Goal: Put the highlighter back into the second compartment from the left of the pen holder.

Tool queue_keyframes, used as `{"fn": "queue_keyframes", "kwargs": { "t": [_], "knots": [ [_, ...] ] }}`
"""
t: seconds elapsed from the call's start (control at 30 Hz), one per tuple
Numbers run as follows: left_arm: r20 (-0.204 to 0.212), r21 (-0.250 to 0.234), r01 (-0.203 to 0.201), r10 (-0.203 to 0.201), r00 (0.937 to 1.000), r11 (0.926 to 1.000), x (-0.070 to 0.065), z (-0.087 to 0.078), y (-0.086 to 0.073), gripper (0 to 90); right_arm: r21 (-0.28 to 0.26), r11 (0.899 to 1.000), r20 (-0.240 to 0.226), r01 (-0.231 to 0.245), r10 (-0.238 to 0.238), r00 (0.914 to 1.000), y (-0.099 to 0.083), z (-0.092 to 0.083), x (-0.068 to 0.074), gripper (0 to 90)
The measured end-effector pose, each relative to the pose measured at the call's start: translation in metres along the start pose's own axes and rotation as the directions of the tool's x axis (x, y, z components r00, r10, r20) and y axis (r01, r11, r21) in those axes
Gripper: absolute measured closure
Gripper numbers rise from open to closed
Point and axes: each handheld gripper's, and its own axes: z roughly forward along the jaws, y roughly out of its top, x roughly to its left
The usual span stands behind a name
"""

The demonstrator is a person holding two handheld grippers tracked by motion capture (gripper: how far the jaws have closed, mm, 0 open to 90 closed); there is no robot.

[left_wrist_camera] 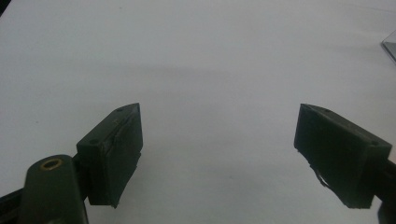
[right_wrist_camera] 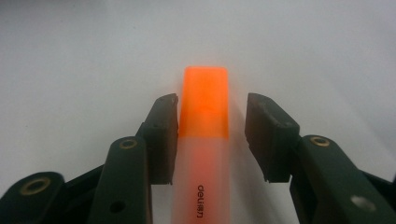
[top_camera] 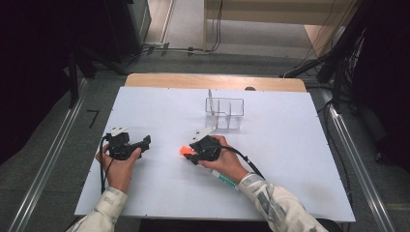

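On the white table (top_camera: 290, 159), near the middle, an orange highlighter (right_wrist_camera: 204, 135) is lain lengthwise between the right gripper (right_wrist_camera: 212, 135), whose part-closed jaws are not yet pressed on it. The left gripper (left_wrist_camera: 219, 154) is held open, empty, farther left.

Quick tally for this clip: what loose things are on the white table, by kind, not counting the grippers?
Orange highlighter: 1, lying flat between the right gripper's jaws
Clear organizer with compartments: 1, standing farther back on the table
Total: 2
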Motion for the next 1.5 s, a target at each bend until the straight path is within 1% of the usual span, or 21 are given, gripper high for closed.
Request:
{"fn": "queue_keyframes", "kwargs": {
  "t": [0.07,0.23,0.4,0.5,0.87,0.97,1.1,1.17,1.3,1.5],
  "knots": [
    [0.001,0.002,-0.003,0.003,1.0,1.0,0.0,0.0,0.0,16.7,0.001,1.0,-0.006,0.01,-0.01,0.9999,-0.001,0.001,-0.001,54.0],
    [0.0,0.002,-0.002,0.002,1.0,1.0,0.0,0.0,0.0,16.7,-0.001,1.0,-0.003,0.014,-0.014,0.9999,-0.001,0.002,-0.001,57.7],
    [0.001,0.003,-0.003,0.003,1.0,1.0,0.0,0.0,0.0,16.7,-0.003,1.0,0.001,0.003,-0.003,1.0,-0.001,0.001,-0.002,61.0],
    [0.001,0.003,-0.003,0.003,1.0,1.0,0.0,0.0,0.0,16.7,-0.006,1.0,0.0,0.008,-0.008,1.0,-0.001,0.001,-0.003,64.0],
    [0.001,0.003,-0.003,0.003,1.0,1.0,0.0,0.0,0.0,16.7,-0.008,1.0,-0.008,0.016,-0.016,0.9998,-0.002,0.001,-0.005,64.8],
    [0.0,0.0,0.0,0.0,1.0,1.0,0.0,0.0,0.0,16.7,-0.005,1.0,-0.01,0.003,-0.003,0.9999,-0.001,0.001,-0.005,64.9],
    [0.001,0.0,0.0,0.0,1.0,1.0,0.0,0.0,0.0,16.7,-0.01,1.0,-0.003,-0.002,0.002,1.0,-0.002,0.0,-0.007,64.9],
    [0.001,0.0,-0.001,0.001,1.0,1.0,0.001,0.0,0.0,16.7,-0.015,1.0,-0.001,-0.014,0.014,0.9999,-0.002,-0.002,-0.008,65.0],
    [0.0,0.0,-0.001,0.001,1.0,1.0,0.001,0.0,0.0,16.7,-0.036,0.999,0.0,-0.029,0.029,0.9996,0.0,-0.007,-0.011,64.9],
    [0.0,0.0,0.0,0.0,1.0,1.0,0.001,0.0,0.0,16.7,-0.069,0.996,0.017,-0.058,0.059,0.9981,0.0,-0.016,-0.015,64.9]
  ]
}}
